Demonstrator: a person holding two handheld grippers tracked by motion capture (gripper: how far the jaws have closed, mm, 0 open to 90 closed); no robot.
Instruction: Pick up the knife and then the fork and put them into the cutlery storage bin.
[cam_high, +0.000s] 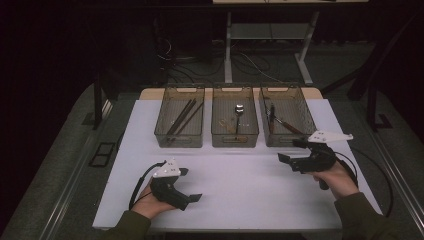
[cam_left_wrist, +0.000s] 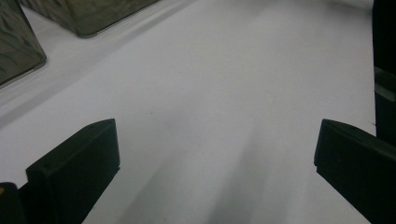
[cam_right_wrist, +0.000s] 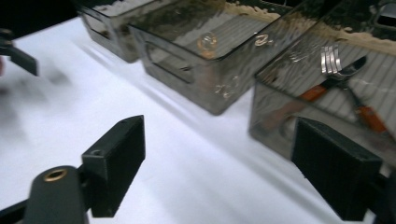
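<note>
Three smoky clear bins stand in a row at the back of the white table (cam_high: 240, 190). The left bin (cam_high: 180, 122) holds dark chopsticks (cam_high: 184, 116). A spoon (cam_high: 239, 111) lies in the middle bin (cam_high: 235, 125). The right bin (cam_high: 286, 122) holds forks (cam_right_wrist: 332, 60) with orange handles. My left gripper (cam_high: 191, 184) rests low at the front left, open and empty, with bare table between its jaws (cam_left_wrist: 215, 154). My right gripper (cam_high: 290, 150) hovers just in front of the right bin, jaws wide apart with nothing between them (cam_right_wrist: 219, 158).
Dark carpeted floor (cam_high: 60, 165) surrounds the table, and a desk frame (cam_high: 230, 45) with cables stands behind it. In the right gripper view the three bins run from the near fork bin (cam_right_wrist: 280, 116) away to the upper left. A wide stretch of white table lies between the two grippers.
</note>
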